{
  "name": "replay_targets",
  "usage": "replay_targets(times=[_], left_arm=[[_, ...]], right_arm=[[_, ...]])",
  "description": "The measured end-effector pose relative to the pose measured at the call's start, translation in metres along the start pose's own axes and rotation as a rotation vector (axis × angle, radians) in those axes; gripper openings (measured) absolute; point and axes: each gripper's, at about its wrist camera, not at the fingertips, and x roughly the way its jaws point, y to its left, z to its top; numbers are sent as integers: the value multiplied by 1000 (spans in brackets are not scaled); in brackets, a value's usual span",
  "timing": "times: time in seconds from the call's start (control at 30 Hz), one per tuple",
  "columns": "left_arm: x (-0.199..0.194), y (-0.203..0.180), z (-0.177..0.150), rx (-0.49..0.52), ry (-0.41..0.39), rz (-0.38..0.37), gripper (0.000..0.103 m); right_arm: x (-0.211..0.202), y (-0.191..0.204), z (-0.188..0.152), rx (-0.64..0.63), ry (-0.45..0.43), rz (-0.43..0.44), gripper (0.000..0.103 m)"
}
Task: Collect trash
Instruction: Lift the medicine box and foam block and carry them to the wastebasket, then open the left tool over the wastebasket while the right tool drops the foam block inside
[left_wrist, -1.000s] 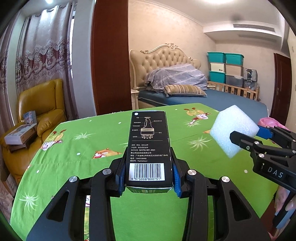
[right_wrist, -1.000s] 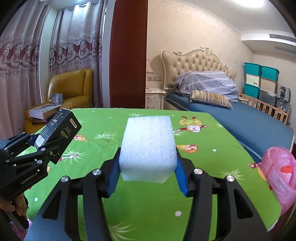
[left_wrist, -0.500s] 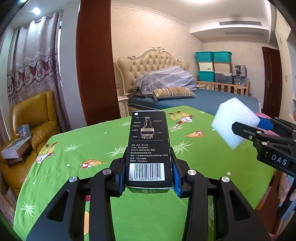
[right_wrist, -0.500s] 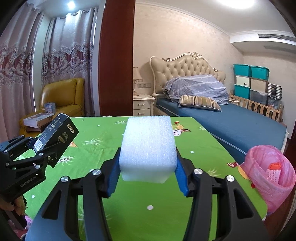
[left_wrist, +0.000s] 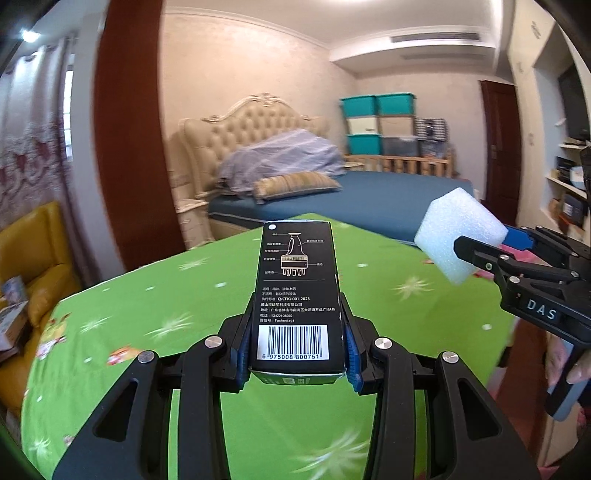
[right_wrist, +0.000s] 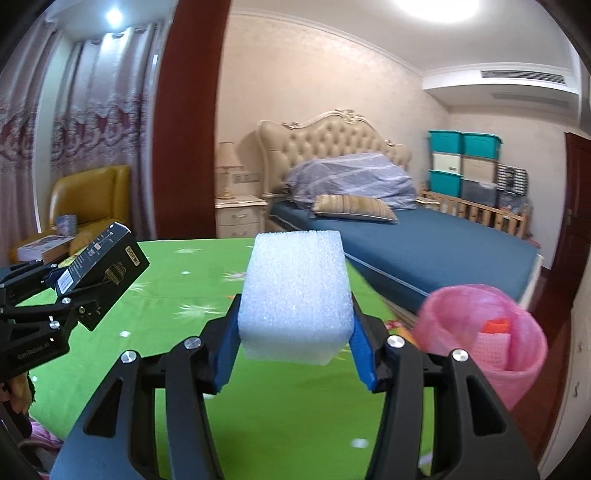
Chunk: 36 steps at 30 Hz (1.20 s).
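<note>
My left gripper (left_wrist: 295, 354) is shut on a black carton (left_wrist: 297, 291) with a barcode, held above the green table (left_wrist: 147, 317). To its right, my right gripper (left_wrist: 476, 254) carries a white foam block (left_wrist: 454, 232). In the right wrist view the right gripper (right_wrist: 295, 343) is shut on that foam block (right_wrist: 295, 291), its blue pads pressing both sides. The left gripper (right_wrist: 70, 295) with the black carton (right_wrist: 103, 266) shows at the left. A bin lined with a pink bag (right_wrist: 491, 332) stands just past the table's right edge, with orange and pink trash inside.
A blue bed (right_wrist: 424, 240) with pillows lies beyond the table. A yellow armchair (right_wrist: 88, 199) with boxes stands at the left, a nightstand (right_wrist: 240, 214) beside a dark red pillar (right_wrist: 184, 129). Teal storage boxes (right_wrist: 461, 162) are stacked at the back right.
Both grippers have swung right across the table with their loads. The pink-lined bin has come closer and more into the right wrist view; the armchair has slid left.
</note>
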Motion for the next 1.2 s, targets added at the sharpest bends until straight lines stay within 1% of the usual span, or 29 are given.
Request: replay_targets(times=[0.17,0.33,0.37,0.5,0.67,0.83,0.9,1.07,1.1,1.13,1.17,1.2], left_arm=[[21,-40,16,37,9,-113,39],[48,-95,36,113,8,-243,39],[55,-106,40,114,18,-276,39],[86,-139,57,103,44,-363,39],[128,-173,80,86,72,-450,39],[161,-208,93,100,77,-469,39],[174,-222,98,101,86,-479,39],[200,-244,106,92,97,-490,39],[206,-249,109,90,99,-500,39],[211,-253,111,90,101,-511,39],[217,-256,113,95,105,-527,42],[221,-260,115,98,105,-529,46]], right_arm=[[-8,-50,-8,12,0,-95,51],[-14,-100,-13,18,3,-185,51],[-15,-107,-13,13,3,-199,51],[-7,-152,-16,6,26,-266,51],[3,-213,-19,74,28,-303,51],[17,-259,-25,103,37,-343,52],[26,-266,-27,102,47,-347,52],[49,-263,-24,106,52,-333,52],[53,-264,-22,106,49,-324,58],[58,-263,-20,105,46,-311,71],[60,-263,-21,103,44,-292,77],[64,-264,-22,102,43,-278,80]])
